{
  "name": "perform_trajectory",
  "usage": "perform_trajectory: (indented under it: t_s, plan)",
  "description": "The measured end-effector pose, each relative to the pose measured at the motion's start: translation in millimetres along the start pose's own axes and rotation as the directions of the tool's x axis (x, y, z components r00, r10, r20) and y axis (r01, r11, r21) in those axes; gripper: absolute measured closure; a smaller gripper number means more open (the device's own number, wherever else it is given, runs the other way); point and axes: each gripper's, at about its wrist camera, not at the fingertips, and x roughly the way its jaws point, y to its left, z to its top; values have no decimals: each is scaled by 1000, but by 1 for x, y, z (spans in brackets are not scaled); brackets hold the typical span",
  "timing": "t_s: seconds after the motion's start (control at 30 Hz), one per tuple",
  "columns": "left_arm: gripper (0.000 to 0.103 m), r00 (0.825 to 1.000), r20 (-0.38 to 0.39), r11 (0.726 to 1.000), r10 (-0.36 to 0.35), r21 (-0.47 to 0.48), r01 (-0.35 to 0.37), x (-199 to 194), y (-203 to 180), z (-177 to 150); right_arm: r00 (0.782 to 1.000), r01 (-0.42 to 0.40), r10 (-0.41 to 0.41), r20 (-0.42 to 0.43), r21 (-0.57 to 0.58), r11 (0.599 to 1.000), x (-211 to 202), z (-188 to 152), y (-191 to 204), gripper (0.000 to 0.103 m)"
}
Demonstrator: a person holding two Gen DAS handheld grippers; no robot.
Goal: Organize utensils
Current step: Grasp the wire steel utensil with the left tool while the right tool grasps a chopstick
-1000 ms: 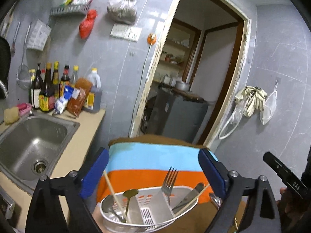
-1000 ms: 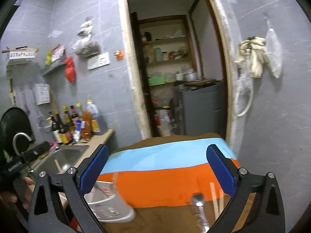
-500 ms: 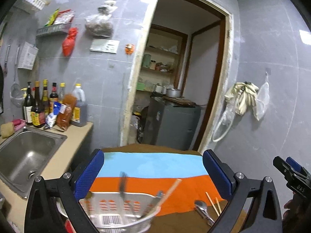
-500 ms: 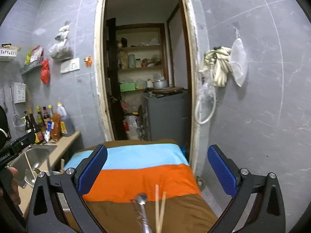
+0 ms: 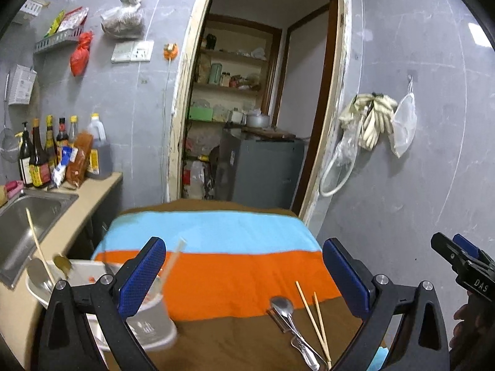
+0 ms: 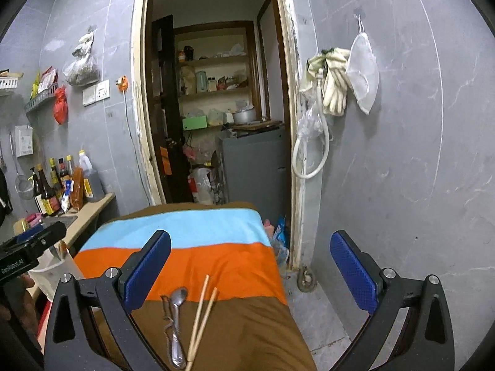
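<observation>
In the left wrist view, a sink (image 5: 27,216) is set in the counter (image 5: 89,194) at 9 o'clock; bottles (image 5: 46,151) stand behind it against the grey wall; a white utensil basket (image 5: 148,324) sits at 7 o'clock at the left edge of the desk (image 5: 216,334), partly behind the left finger, blurred; a chopstick (image 5: 37,241) and a gold spoon (image 5: 63,264) stick up from it, and what else it holds I cannot tell; the desk carries a striped cloth (image 5: 216,232) of blue, orange and brown; the left gripper (image 5: 244,269) has its fingers (image 5: 144,275) wide apart with nothing between them; on the brown stripe at 5 o'clock lie a steel spoon (image 5: 283,306) on top of another dark-handled utensil, and just beside it on the right two chopsticks (image 5: 312,318), close together; at 4 o'clock the right gripper (image 5: 461,262) shows at the edge, well apart from the desk things.

In the right wrist view, the basket (image 6: 54,275) is at 8 o'clock, partly hidden by the left gripper (image 6: 31,247); the steel spoon (image 6: 178,306) and the two chopsticks (image 6: 201,312) lie at 6 o'clock on the cloth (image 6: 185,232), between the fingers (image 6: 148,266) of the right gripper (image 6: 250,269); these fingers are also spread open, holding nothing, above the desk (image 6: 247,334).
</observation>
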Motion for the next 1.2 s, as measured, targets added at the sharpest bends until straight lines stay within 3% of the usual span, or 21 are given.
perform_trajectory:
  t_s: [0.23, 0.6, 0.77, 0.83, 1.0, 1.07, 1.2]
  plan:
    - [1, 988, -154, 1000, 9, -8, -11, 33, -20, -26, 993, -59, 63, -100, 44, 997, 33, -30, -23, 2]
    - [2, 919, -394, 999, -8, -37, -7, 95, -26, -72, 960, -142, 162, -230, 100, 985, 85, -88, -34, 3]
    - [24, 881, -471, 999, -36, -53, 12, 122, -29, -87, 931, -196, 222, -291, 116, 974, 115, -107, -29, 15]
    - [33, 864, -501, 998, -46, -65, 16, 133, -31, -92, 915, -224, 252, -315, 122, 967, 130, -116, -25, 29]
    - [48, 824, -562, 996, -68, -89, 22, 155, -33, -103, 884, -273, 298, -359, 120, 955, 157, -134, -14, 52]
    - [55, 809, -582, 995, -77, -101, 22, 162, -33, -107, 876, -292, 320, -363, 131, 948, 164, -136, -11, 54]
    - [62, 802, -592, 994, -80, -107, 20, 171, -33, -107, 851, -337, 368, -375, 148, 930, 177, -138, -2, 66]
